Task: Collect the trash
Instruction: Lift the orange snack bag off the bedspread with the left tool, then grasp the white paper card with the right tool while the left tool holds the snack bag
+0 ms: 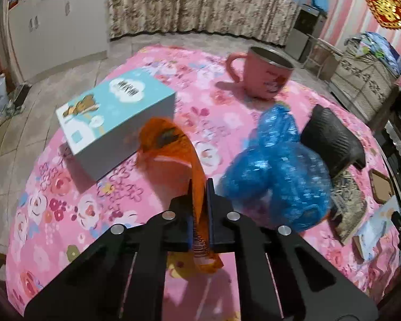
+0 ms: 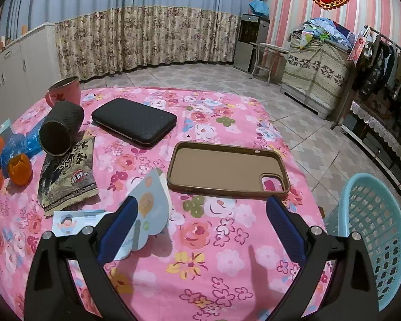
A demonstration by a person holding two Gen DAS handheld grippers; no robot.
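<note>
Holding now: the left gripper (image 1: 200, 187) has its fingers closed on an orange wrapper (image 1: 173, 144), a thin strip that stands up between them and curls over at the top.
Where it is: above the counter (image 1: 74, 200) with the pink flower cloth, between the light blue box (image 1: 115, 117) and the crumpled blue plastic bag (image 1: 278, 171).
How it handles: I judge it very light, soft and a little slippery; it bends freely, so a pinch on the flat middle part is safer than on the loose end.
Right gripper (image 2: 200, 222): fingers wide, nothing between them, low over the cloth near a brown phone case (image 2: 227, 169).
Other trash: a dark snack packet (image 2: 66, 174), also flat and thin, best taken at an edge.
Bin: the light blue basket (image 2: 371, 238) beside the counter looks to be the place for it.
</note>
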